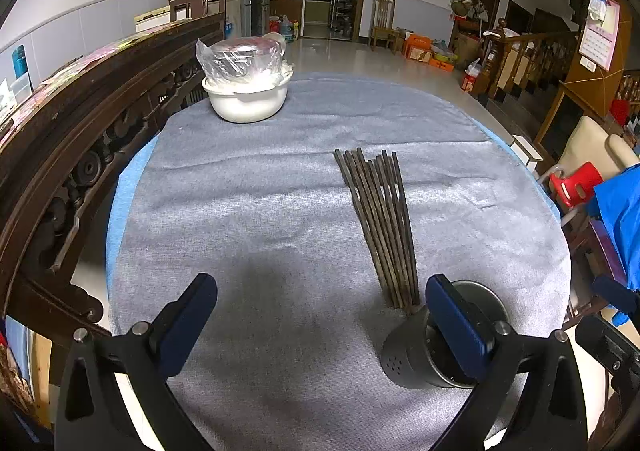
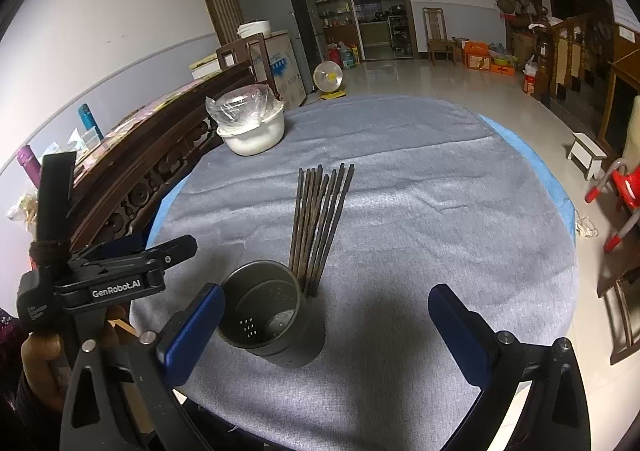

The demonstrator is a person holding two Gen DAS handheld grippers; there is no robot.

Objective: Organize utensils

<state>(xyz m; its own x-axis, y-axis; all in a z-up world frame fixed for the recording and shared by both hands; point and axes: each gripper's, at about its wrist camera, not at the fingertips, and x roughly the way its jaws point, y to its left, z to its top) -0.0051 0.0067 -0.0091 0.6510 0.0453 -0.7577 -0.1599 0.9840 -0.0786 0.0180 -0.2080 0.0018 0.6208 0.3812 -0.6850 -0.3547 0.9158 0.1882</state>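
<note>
Several dark chopsticks (image 1: pixel 380 227) lie in a fanned bundle on the grey tablecloth (image 1: pixel 260 191), tips near a dark metal perforated holder cup (image 1: pixel 432 355) that stands upright and empty. In the right wrist view the chopsticks (image 2: pixel 320 219) lie just behind the cup (image 2: pixel 268 315). My left gripper (image 1: pixel 320 323) is open and empty, its right finger in front of the cup's rim. My right gripper (image 2: pixel 326 327) is open and empty, with the cup just inside its left finger. The left gripper's body (image 2: pixel 116 283) shows at the left of the right wrist view.
A white bowl (image 1: pixel 248 99) holding a plastic-wrapped bowl stands at the table's far left. A carved dark wooden bench back (image 1: pixel 80 139) runs along the table's left side. A red chair (image 1: pixel 576 183) and furniture stand off the right edge.
</note>
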